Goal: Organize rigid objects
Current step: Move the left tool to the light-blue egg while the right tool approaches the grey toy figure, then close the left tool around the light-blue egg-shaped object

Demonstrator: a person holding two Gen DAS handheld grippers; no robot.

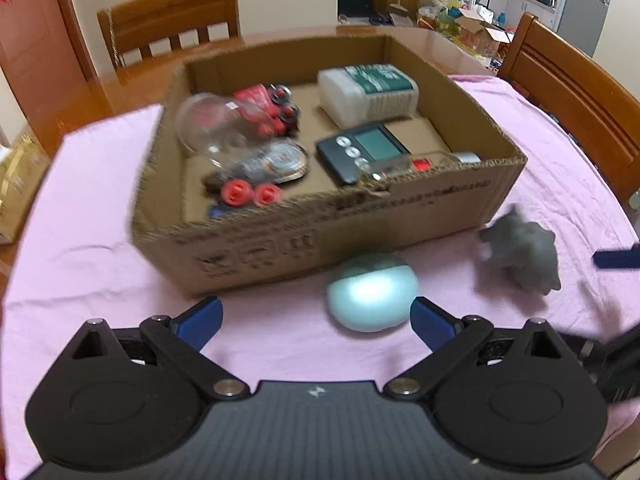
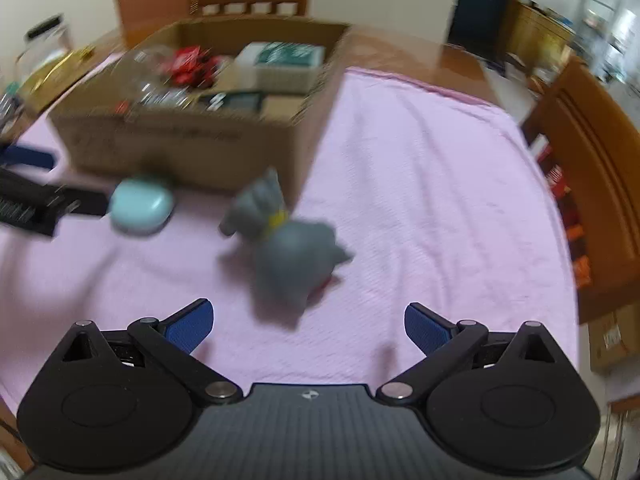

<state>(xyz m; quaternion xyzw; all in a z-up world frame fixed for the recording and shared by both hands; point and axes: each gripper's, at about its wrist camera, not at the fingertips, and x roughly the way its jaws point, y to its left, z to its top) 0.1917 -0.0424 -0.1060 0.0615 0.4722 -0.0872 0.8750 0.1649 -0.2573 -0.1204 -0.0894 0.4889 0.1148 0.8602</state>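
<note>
My left gripper (image 1: 316, 316) and right gripper (image 2: 308, 326) both gape empty. The smooth pale-teal oval case (image 1: 372, 292) lies low centre on the pink-clothed tabletop (image 1: 100, 216), just before the open cardboard box (image 1: 320, 216); it looks light, hard and slippery, so I'd pinch its narrow sides. The grey rubbery animal figurine (image 2: 292, 248) sits mid-frame.

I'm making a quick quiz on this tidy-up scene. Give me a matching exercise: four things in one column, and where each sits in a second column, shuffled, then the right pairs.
Things:
1. grey toy animal
2. pale blue round case
3. black timer
4. red toy car

Places:
A. in the cardboard box, near its front wall
B. on the pink cloth, ahead of the open right claw
C. in the box, toward its back
D. on the cloth, ahead of the open left claw

Pairs: 1-B, 2-D, 3-A, 4-C
</note>
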